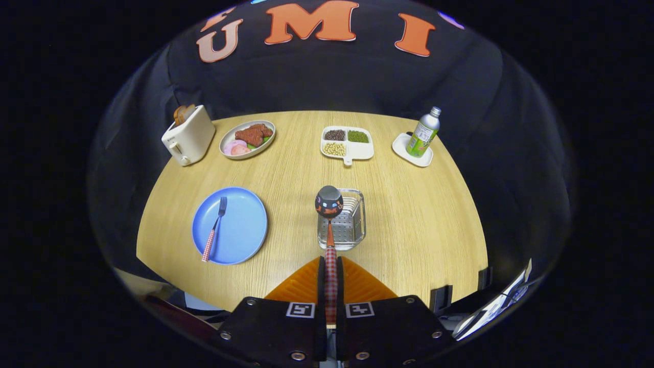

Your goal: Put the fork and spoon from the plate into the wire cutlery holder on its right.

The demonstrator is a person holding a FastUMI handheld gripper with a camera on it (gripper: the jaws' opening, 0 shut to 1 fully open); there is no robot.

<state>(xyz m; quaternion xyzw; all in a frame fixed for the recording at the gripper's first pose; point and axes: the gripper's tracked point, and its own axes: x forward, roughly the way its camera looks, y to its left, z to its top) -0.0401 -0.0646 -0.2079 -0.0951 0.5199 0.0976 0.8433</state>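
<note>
**A:** ok so where's the gripper (331,286) at right now? Looks pressed together on something.

**B:** Yep, both fingers are pinching the checked handle of the spoon (329,225). The spoon runs straight out ahead along the fingers, long axis pointing away, with the bowl end out front and the back of the bowl facing the camera.

**A:** And the holder?

**B:** The wire cutlery holder (347,220) sits on the tabletop (409,214) just beyond the fingertips. The spoon's bowl overlaps its near-left part in the view, so I'd say it's above the holder or nearly so. Can't tell the height from this angle though.

**A:** So basically lined up?

**B:** Pretty much, maybe a hair left of centre. My guess is the next move is a small nudge to the right and a lowering before letting go.

**A:** Fork?

**B:** The fork (214,228) lies on the blue plate (245,225), off to the left of the fingers and well apart from the holder, handle toward us, tines away. Not yet dealt with, so the job's about half done.
</note>
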